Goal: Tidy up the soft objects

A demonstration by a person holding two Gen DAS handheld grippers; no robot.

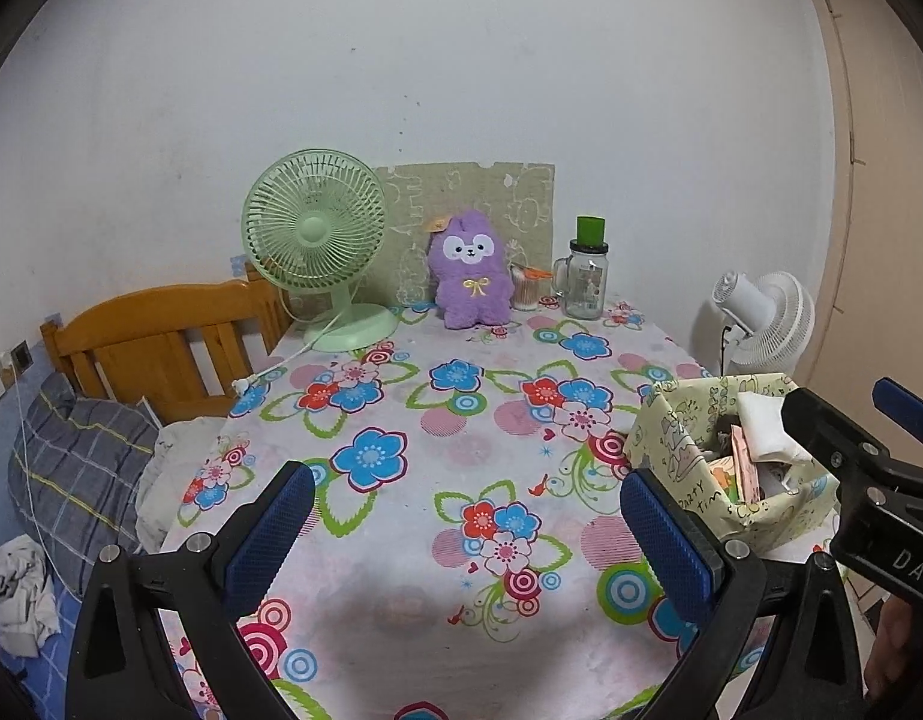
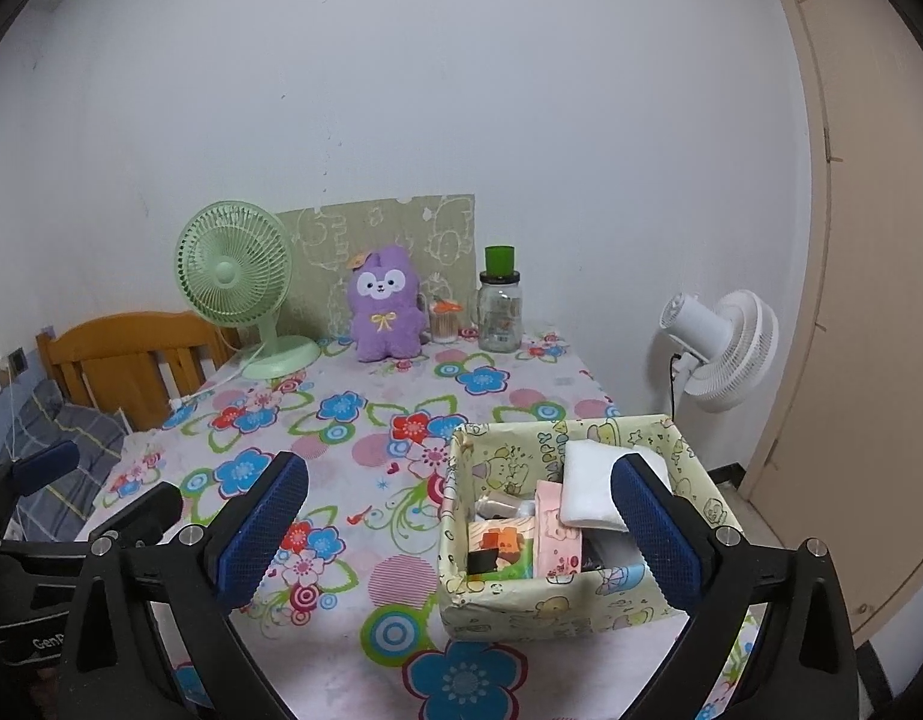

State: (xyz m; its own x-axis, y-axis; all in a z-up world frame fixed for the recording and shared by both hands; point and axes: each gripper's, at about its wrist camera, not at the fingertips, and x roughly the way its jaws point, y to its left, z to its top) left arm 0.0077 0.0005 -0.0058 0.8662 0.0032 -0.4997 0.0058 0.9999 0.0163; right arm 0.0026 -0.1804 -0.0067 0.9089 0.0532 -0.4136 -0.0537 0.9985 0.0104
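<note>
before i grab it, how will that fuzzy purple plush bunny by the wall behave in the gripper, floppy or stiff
The fuzzy purple plush bunny will probably squash between the pads, as its pile looks thick and stuffed. It likely weighs little for its bulk. It sits upright near the glass jar with the green lid, so a push would likely topple it rather than slide it.

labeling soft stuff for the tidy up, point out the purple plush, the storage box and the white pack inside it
purple plush [image 2: 382, 306], right wrist view, on its belly by the yellow bow
storage box [image 2: 557, 606], right wrist view, on its near outer wall
white pack [image 2: 587, 489], right wrist view, on its flat top face
</note>
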